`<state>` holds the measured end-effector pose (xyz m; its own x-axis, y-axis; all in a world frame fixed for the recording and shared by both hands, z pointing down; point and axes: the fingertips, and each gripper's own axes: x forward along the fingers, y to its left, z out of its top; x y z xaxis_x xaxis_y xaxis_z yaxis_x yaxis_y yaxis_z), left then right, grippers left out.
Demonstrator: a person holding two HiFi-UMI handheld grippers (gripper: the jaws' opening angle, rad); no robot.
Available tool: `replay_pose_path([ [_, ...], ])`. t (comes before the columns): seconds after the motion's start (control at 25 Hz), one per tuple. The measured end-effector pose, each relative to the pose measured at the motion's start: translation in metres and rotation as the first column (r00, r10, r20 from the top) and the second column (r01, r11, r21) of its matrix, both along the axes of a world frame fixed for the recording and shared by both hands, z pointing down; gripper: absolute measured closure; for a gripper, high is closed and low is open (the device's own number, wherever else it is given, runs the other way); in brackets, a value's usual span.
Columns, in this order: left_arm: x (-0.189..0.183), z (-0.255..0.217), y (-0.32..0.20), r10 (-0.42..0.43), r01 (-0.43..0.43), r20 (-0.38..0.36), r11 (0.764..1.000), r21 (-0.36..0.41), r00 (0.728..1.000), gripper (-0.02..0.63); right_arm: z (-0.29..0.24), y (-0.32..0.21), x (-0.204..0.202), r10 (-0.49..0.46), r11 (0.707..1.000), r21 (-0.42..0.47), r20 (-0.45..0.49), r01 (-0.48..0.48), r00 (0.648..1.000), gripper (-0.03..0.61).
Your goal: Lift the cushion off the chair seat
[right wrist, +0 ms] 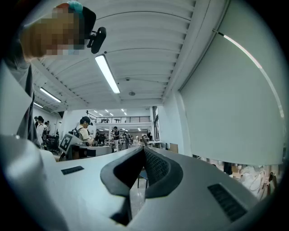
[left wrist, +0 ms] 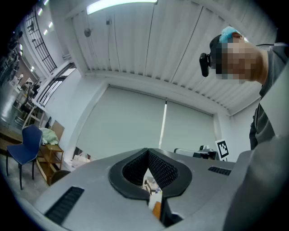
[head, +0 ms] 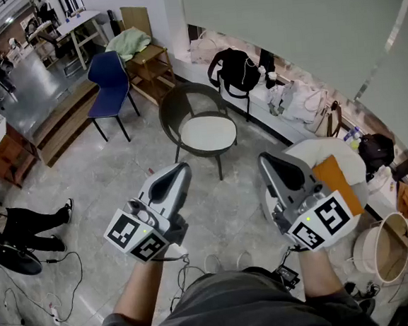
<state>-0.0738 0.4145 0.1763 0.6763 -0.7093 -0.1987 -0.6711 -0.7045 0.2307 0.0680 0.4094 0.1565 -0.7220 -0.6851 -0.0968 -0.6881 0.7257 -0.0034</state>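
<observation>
finds the white round cushion (head: 208, 133) lying flat on the seat of a dark round-backed chair (head: 178, 108), filling the seat nearly to its rim. places that chair on the grey floor (head: 113, 177) near the far wall edge, ahead of both grippers and well apart from them. records the left gripper (head: 183, 168) held above the floor, pointing toward the chair, jaws closed tip to tip with nothing between them. records the right gripper (head: 264, 159) beside it in the same attitude, jaws likewise closed and empty. notes neither gripper touching cushion or chair. notes a blue chair (head: 109, 80) left of the dark chair, a wooden rack (head: 154, 67) with green cloth (head: 128, 41) behind it, and a black backpack (head: 237, 69) along the wall. notes a second seat (head: 316, 150) bearing an orange item (head: 337, 182) just right of the right gripper, and a round basket (head: 385, 246) toward the floor's near right corner.
</observation>
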Motion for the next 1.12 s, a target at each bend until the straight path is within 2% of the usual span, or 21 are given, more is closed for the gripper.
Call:
replay_pose_path([
  [1.12, -0.020, 0.003, -0.015, -0.023, 0.023, -0.008, 1.000, -0.016, 1.000, 0.604, 0.008, -0.017, -0.010, 0.016, 0.999, -0.036, 0.034, -0.015, 0.999, 0.566],
])
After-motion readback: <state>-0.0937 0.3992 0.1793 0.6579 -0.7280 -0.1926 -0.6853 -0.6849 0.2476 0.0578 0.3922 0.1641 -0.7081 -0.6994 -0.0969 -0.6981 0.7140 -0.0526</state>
